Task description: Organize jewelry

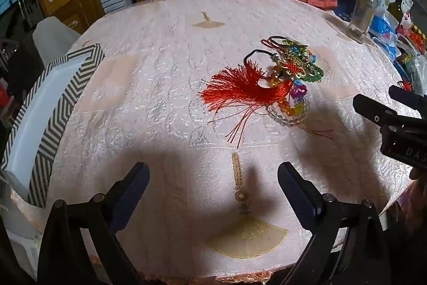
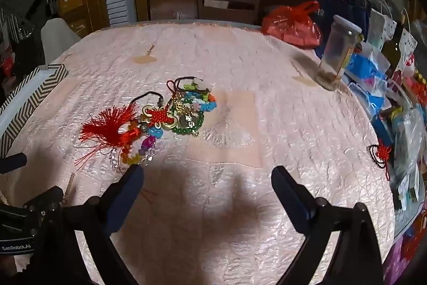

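Observation:
A heap of jewelry (image 1: 283, 76) lies on the pink tablecloth: a red tassel knot charm (image 1: 240, 87), a clear and coloured bead bracelet (image 1: 291, 108), green beads and black cords. It also shows in the right wrist view (image 2: 165, 119). A white box with a zigzag rim (image 1: 42, 108) stands at the table's left edge. My left gripper (image 1: 213, 178) is open and empty, short of the heap. My right gripper (image 2: 208, 178) is open and empty, its left finger close to the bead bracelet (image 2: 133, 156). It shows from the side in the left wrist view (image 1: 373, 108).
A glass jar (image 2: 336, 55), a dark bottle (image 2: 395, 44), a red plastic bag (image 2: 291, 23) and packets crowd the table's right side. A small red knot charm (image 2: 381, 151) lies by them. A wooden chair (image 2: 229, 2) stands behind the table.

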{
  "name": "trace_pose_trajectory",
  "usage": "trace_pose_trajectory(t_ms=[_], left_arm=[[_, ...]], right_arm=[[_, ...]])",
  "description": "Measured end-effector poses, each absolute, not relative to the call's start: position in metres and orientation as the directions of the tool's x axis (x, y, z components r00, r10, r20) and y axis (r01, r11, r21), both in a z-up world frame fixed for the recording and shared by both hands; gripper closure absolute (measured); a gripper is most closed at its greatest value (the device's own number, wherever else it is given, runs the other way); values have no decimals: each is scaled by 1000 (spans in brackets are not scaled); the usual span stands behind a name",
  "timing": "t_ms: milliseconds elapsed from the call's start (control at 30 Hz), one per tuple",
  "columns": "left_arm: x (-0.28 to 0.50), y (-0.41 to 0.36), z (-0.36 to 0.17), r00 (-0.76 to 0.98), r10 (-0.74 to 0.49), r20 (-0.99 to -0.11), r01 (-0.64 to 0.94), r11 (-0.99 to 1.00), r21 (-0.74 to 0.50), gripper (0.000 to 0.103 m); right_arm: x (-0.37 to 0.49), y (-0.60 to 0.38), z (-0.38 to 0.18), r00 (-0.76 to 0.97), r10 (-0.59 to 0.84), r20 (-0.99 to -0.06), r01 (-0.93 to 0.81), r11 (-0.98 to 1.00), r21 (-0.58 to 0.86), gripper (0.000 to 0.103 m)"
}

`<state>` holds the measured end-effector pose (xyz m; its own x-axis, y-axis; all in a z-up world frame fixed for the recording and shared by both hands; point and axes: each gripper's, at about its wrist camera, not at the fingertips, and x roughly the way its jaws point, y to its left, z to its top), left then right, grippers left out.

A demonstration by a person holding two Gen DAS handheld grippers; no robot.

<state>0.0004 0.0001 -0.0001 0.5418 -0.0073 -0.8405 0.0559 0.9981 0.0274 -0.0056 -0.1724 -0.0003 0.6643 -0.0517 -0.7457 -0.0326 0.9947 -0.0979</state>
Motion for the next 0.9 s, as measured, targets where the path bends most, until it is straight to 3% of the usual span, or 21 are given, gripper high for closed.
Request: trace_pose_trajectory(t_ms=[900], left_arm=[[-3, -1, -6, 530, 15, -848, 43, 998, 44, 6]], right_arm=[[-3, -169, -6, 664, -99, -741, -22, 988, -152, 5]])
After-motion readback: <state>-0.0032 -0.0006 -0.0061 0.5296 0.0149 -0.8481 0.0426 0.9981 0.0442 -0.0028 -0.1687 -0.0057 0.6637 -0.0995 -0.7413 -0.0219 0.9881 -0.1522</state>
